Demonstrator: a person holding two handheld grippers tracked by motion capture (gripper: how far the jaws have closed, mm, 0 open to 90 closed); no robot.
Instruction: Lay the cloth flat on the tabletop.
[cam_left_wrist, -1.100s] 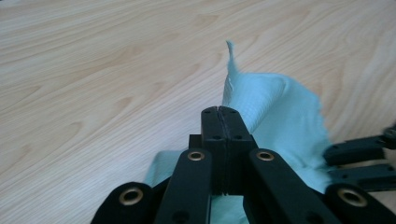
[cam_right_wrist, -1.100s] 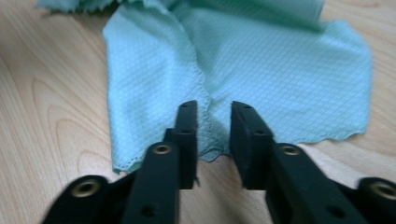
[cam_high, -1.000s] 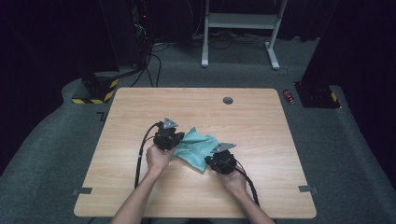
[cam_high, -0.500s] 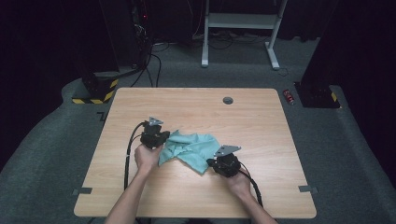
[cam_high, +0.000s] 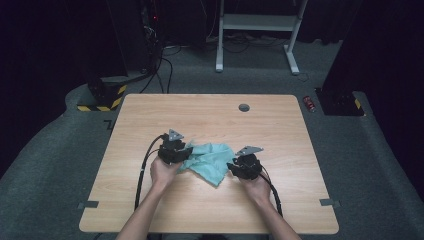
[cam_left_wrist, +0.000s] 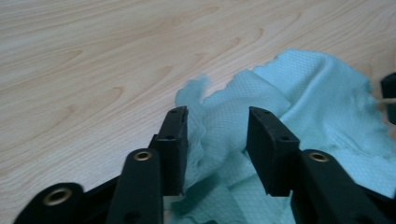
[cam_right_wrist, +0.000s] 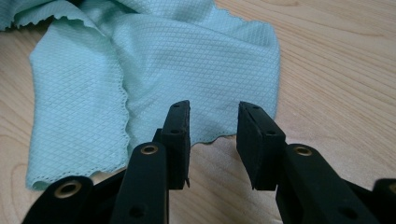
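A crumpled teal cloth (cam_high: 210, 161) lies on the wooden table (cam_high: 150, 115) between my two grippers. At the cloth's left edge sits my left gripper (cam_high: 185, 156), open. In the left gripper view its jaws (cam_left_wrist: 217, 140) stand apart over a bunched fold of the cloth (cam_left_wrist: 303, 102). My right gripper (cam_high: 231, 167) is at the cloth's right side, also open. In the right gripper view the jaws (cam_right_wrist: 213, 135) straddle the scalloped hem of the cloth (cam_right_wrist: 187, 56), which lies flat beyond them.
A round grommet hole (cam_high: 244, 107) is near the table's far edge. Black cables (cam_high: 145, 170) trail from both grippers toward the near edge. On the floor beyond are a yellow-black base (cam_high: 100, 102), a small red object (cam_high: 310, 103) and a white desk frame (cam_high: 255, 30).
My left gripper swung out to the left, drawing the cloth wider, then came back right to the cloth's edge. The right gripper shifted slightly right and away.
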